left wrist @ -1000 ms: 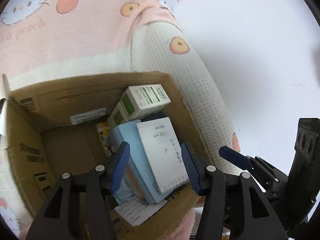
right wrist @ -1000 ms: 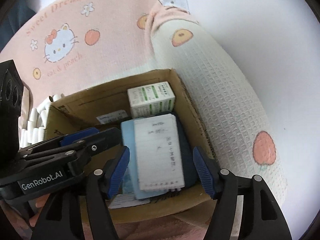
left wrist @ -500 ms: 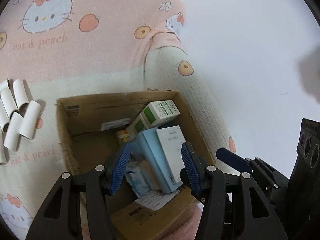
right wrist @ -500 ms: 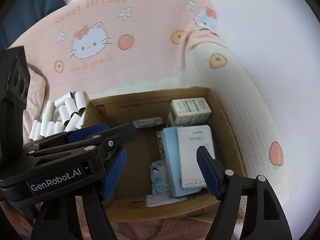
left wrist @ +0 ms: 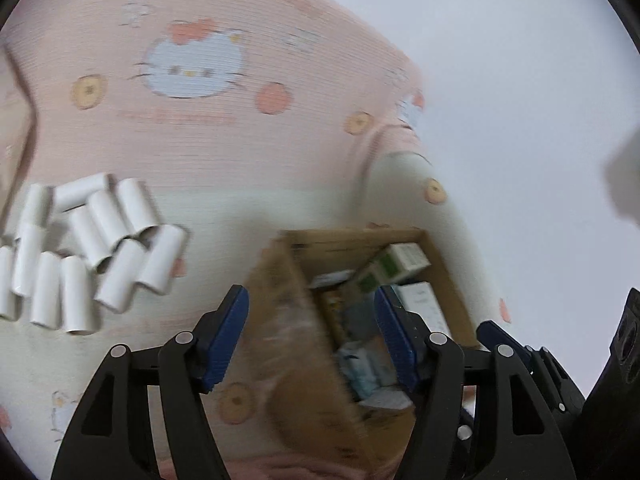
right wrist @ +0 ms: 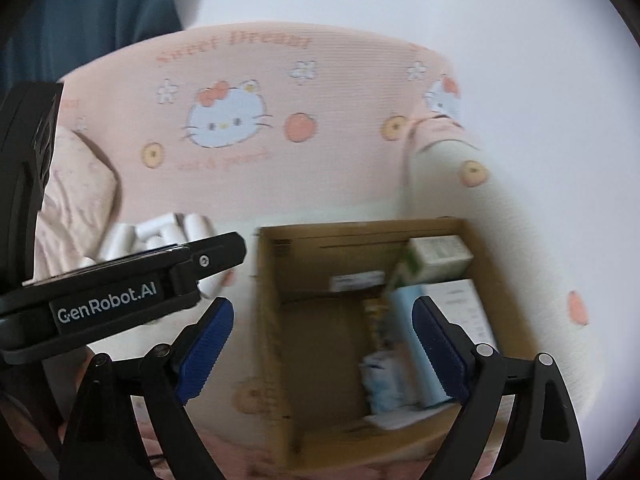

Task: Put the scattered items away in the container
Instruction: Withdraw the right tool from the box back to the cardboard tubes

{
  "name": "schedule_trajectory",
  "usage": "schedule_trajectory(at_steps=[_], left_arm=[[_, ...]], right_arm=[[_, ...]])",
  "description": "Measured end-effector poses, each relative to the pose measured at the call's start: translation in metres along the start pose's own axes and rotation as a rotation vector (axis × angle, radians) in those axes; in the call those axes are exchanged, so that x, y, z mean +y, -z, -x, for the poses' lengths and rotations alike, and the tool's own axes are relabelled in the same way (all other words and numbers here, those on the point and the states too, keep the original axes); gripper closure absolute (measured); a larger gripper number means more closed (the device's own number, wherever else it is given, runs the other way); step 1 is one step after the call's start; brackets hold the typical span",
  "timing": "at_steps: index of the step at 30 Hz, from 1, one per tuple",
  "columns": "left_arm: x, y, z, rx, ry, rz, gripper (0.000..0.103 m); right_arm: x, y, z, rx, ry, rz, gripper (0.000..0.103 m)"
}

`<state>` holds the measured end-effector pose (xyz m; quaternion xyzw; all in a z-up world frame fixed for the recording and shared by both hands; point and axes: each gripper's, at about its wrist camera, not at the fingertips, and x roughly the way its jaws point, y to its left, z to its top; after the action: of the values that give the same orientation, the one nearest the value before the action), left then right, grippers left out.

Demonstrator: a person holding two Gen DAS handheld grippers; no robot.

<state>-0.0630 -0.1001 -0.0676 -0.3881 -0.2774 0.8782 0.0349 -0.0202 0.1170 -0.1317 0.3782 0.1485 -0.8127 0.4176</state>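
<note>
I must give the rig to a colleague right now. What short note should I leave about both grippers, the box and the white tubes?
Left gripper: open, empty, above the left wall of the cardboard box.
Right gripper: open, empty, above the box.
Done: the green-and-white carton, the light blue box and several smaller packs lie inside the box, mostly on its right side.
Left: the white tubes lie in a heap on the blanket, to the left of the box. None is in it yet. The box's left half looks free.
</note>
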Motion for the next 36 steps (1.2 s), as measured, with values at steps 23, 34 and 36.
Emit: schedule_trajectory(at_steps=[23, 34, 36], left_arm=[[0.182, 0.021, 0.029, 0.112, -0.340, -0.090, 0.034], [0.205, 0.011, -0.029, 0.275, -0.325, -0.225, 0.034], [0.198, 0.015, -0.045, 0.289, -0.294, -0.275, 0.034]], right_arm=[[0.122, 0.008, -0.050, -0.007, -0.198, -0.025, 0.003], [0.137, 0.005, -0.126, 0.174, -0.229, -0.072, 0.003], [0.138, 0.007, -0.143, 0.217, -0.235, -0.085, 0.003]])
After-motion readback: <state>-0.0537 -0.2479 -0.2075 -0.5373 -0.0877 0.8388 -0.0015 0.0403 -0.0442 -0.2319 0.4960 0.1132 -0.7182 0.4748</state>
